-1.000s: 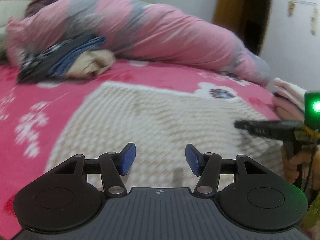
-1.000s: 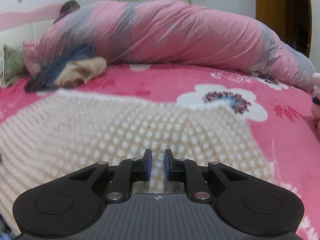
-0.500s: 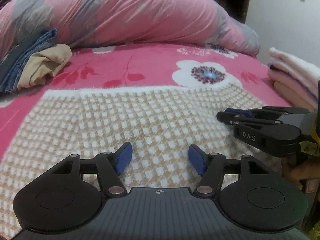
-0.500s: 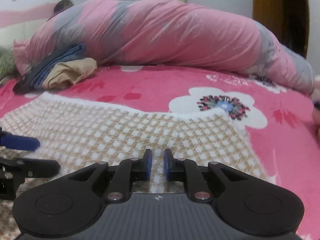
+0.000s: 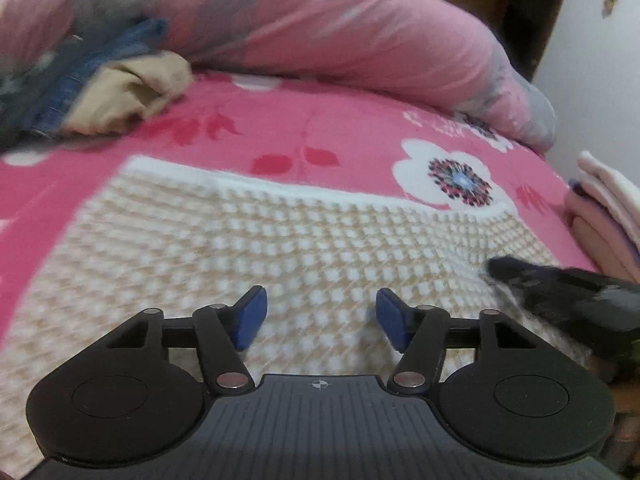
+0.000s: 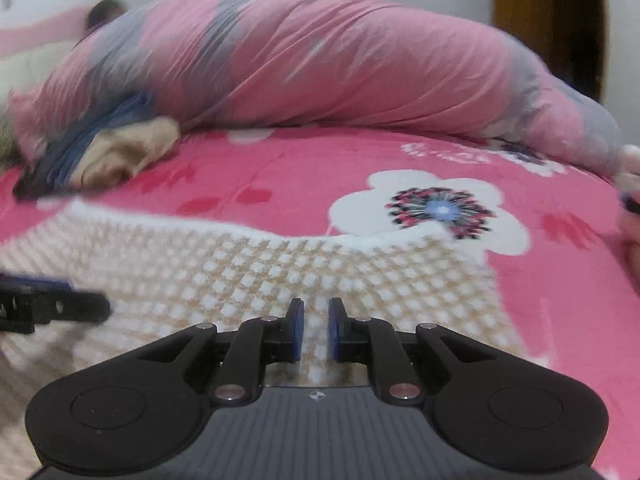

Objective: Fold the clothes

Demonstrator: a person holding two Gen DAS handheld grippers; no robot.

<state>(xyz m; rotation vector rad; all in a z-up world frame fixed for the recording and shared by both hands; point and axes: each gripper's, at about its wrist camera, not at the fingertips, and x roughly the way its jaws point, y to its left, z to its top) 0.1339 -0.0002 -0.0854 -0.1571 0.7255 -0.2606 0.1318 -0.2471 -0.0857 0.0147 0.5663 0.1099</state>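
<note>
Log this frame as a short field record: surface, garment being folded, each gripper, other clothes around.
surface: pink floral bedsheet
garment: beige-and-white checked knit, spread flat on the bed
left gripper: jaws apart above the knit, nothing between them
right gripper: jaws close together with a narrow gap, low at the knit's near edge; grip unclear
unfolded clothes: blue and tan heap at the far left
folded stack: right edge of the bed
behind: pink-and-grey quilt
</note>
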